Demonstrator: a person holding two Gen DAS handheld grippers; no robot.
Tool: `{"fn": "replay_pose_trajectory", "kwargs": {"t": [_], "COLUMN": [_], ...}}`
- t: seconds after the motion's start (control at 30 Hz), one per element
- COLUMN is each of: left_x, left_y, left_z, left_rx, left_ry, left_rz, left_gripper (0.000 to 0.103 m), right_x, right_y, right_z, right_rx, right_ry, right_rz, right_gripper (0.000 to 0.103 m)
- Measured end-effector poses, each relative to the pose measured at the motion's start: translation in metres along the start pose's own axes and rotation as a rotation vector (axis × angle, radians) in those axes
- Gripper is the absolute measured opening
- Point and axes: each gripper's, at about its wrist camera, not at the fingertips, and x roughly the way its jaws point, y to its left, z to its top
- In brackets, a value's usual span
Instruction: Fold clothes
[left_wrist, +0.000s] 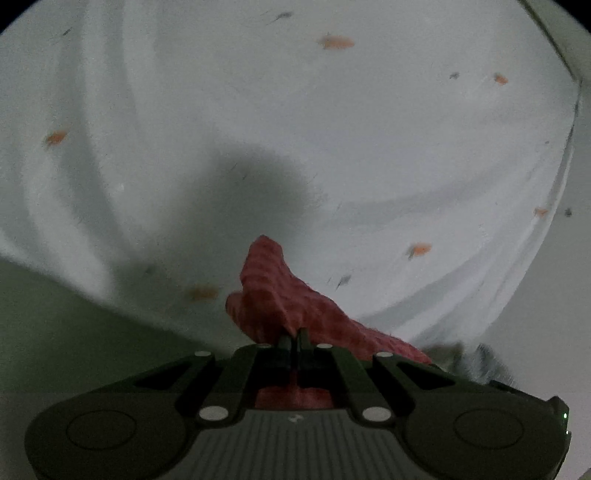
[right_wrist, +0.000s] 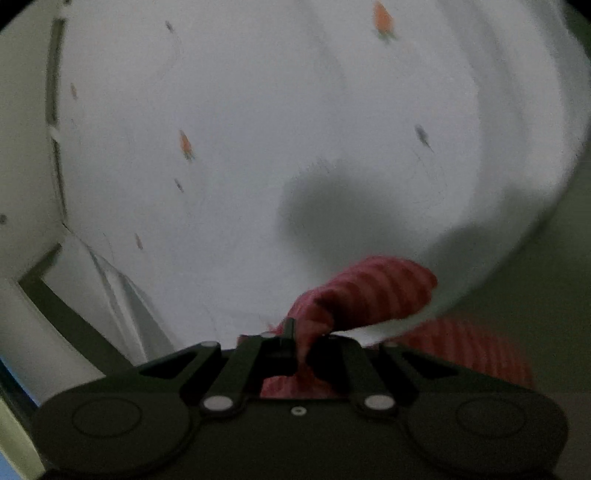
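Note:
A red striped knit garment (left_wrist: 273, 291) is pinched in my left gripper (left_wrist: 294, 334), whose fingers are closed tight on a bunched edge of it; the cloth rises in a peak ahead of the fingers and trails to the right. In the right wrist view the same red garment (right_wrist: 373, 291) is held by my right gripper (right_wrist: 301, 332), shut on a fold that bulges to the right. Both grippers hover above a white sheet with small orange carrot prints (left_wrist: 332, 129), which also shows in the right wrist view (right_wrist: 258, 110). Most of the garment is hidden below the grippers.
The white sheet's edge drops off at the lower left in the left wrist view (left_wrist: 74, 280) and at the right in the right wrist view (right_wrist: 546, 221), with a greenish floor beyond. A white frame or furniture edge (right_wrist: 33, 184) stands at the left of the right wrist view.

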Motion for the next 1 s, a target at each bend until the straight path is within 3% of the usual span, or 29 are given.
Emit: {"fn": "replay_pose_trajectory", "kwargs": {"t": [0.1, 0.3, 0.37, 0.43, 0.47, 0.53, 0.7, 0.8, 1.0], "left_x": [0.0, 0.012, 0.007, 0.001, -0.002, -0.005, 0.008, 0.027, 0.052], "left_y": [0.033, 0.104, 0.112, 0.113, 0.114, 0.115, 0.113, 0.111, 0.112], "left_z": [-0.063, -0.212, -0.235, -0.239, -0.236, -0.227, -0.204, -0.2, -0.201], "left_rx": [-0.048, -0.193, -0.187, -0.156, -0.149, -0.14, -0.057, 0.013, 0.043], "left_ry": [0.147, 0.507, 0.562, 0.571, 0.556, 0.512, 0.433, 0.414, 0.442], "left_rz": [0.068, 0.184, 0.21, 0.213, 0.2, 0.185, 0.18, 0.182, 0.156], "left_gripper": [0.002, 0.004, 0.006, 0.016, 0.021, 0.025, 0.043, 0.048, 0.046], "right_x": [-0.011, -0.047, -0.057, -0.067, -0.065, -0.059, -0.046, -0.038, -0.021], "right_y": [-0.034, -0.118, -0.119, -0.12, -0.114, -0.104, -0.095, -0.099, -0.107], "right_z": [-0.054, -0.162, -0.168, -0.172, -0.167, -0.156, -0.14, -0.139, -0.149], "right_rx": [0.002, 0.004, 0.003, 0.002, -0.021, -0.086, -0.187, -0.232, -0.34], "right_ry": [0.107, 0.418, 0.428, 0.435, 0.427, 0.401, 0.378, 0.394, 0.434], "right_rz": [-0.124, -0.544, -0.576, -0.602, -0.609, -0.614, -0.628, -0.648, -0.703], "right_gripper": [0.003, 0.007, 0.009, 0.018, 0.026, 0.032, 0.035, 0.036, 0.037]}}
